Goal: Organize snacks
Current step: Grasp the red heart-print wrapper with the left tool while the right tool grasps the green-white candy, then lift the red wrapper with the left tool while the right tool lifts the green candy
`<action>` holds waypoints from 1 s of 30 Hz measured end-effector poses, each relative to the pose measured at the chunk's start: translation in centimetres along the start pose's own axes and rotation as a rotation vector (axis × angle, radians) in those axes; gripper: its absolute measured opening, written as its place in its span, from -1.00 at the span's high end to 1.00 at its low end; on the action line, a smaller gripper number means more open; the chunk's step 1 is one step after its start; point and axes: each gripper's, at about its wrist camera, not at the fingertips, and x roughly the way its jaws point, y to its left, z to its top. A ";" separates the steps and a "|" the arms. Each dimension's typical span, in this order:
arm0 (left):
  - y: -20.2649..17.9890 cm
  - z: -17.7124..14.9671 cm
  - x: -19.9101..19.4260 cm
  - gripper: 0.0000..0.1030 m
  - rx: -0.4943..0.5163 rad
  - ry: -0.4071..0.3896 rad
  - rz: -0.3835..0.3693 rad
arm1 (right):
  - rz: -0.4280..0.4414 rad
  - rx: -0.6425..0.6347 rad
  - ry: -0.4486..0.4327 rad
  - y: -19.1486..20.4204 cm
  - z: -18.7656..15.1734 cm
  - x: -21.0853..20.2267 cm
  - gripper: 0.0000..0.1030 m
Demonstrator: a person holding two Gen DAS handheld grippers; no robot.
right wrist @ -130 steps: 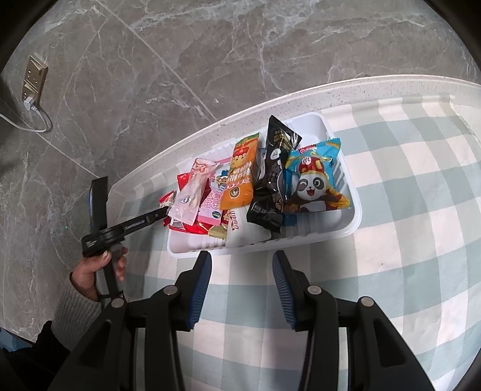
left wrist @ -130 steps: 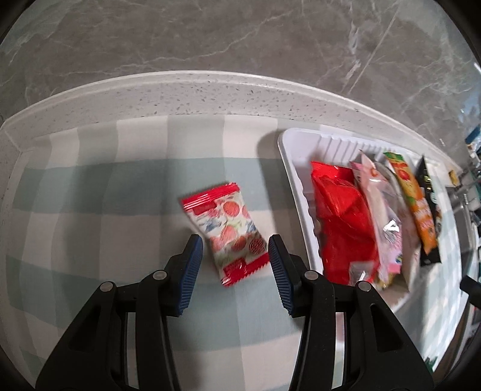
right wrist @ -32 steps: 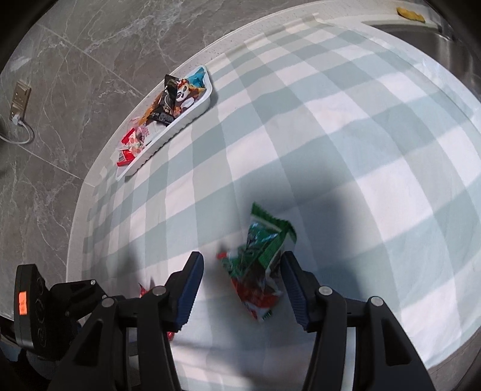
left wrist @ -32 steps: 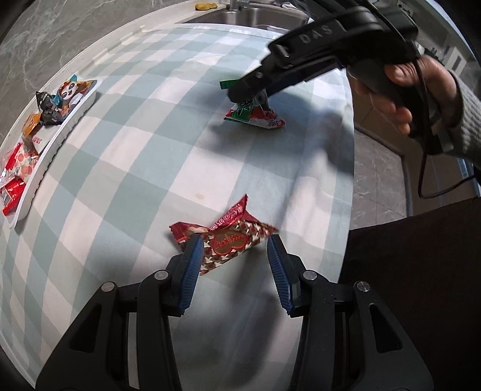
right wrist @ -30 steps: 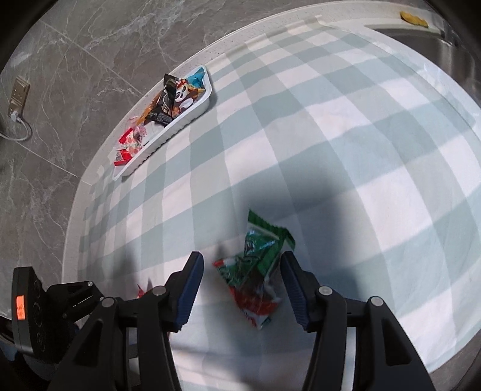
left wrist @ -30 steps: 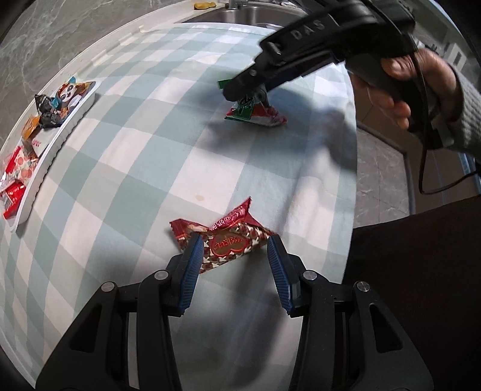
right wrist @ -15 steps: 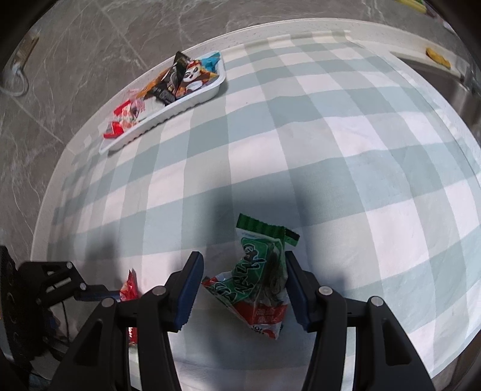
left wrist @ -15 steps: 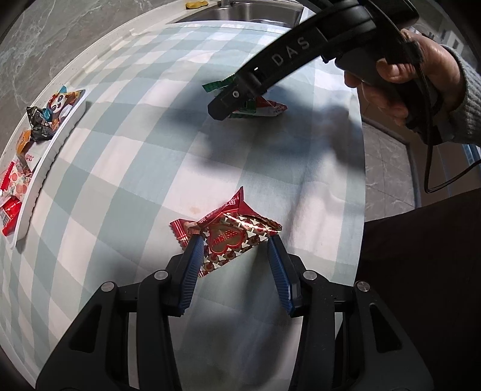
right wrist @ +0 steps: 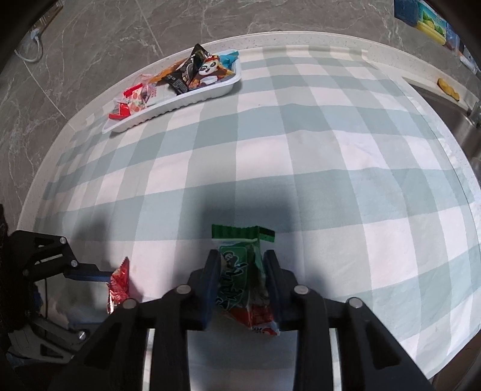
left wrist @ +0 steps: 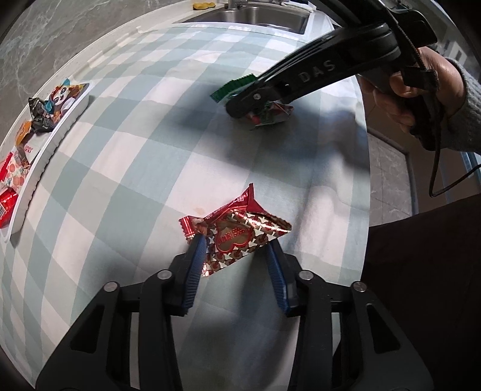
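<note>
My left gripper (left wrist: 236, 243) is shut on a red foil snack packet with a heart print (left wrist: 237, 233), its ends sticking out past the fingers, near the table's front edge. My right gripper (right wrist: 240, 261) is shut on a green and red snack packet (right wrist: 240, 270), which also shows in the left wrist view (left wrist: 267, 111) under the right gripper's arm. The red packet (right wrist: 118, 284) shows at the left of the right wrist view. A white tray (right wrist: 207, 93) holding several snack packets stands far back by the wall; it also shows in the left wrist view (left wrist: 45, 147).
A checked green and white cloth (right wrist: 300, 156) covers the counter. A steel sink (left wrist: 252, 18) lies at the far end with a yellow sponge (right wrist: 448, 85) on the ledge. The table edge and floor (left wrist: 387, 168) drop off to the right.
Both grippers have closed on their packets: the left on the red foil packet, the right on the green packet. The green packet now stands upright between the right fingers.
</note>
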 end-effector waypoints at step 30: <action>2.8 1.0 -0.4 0.54 -0.162 -0.042 -0.024 | 0.122 0.147 0.009 -3.0 -1.2 -1.1 0.41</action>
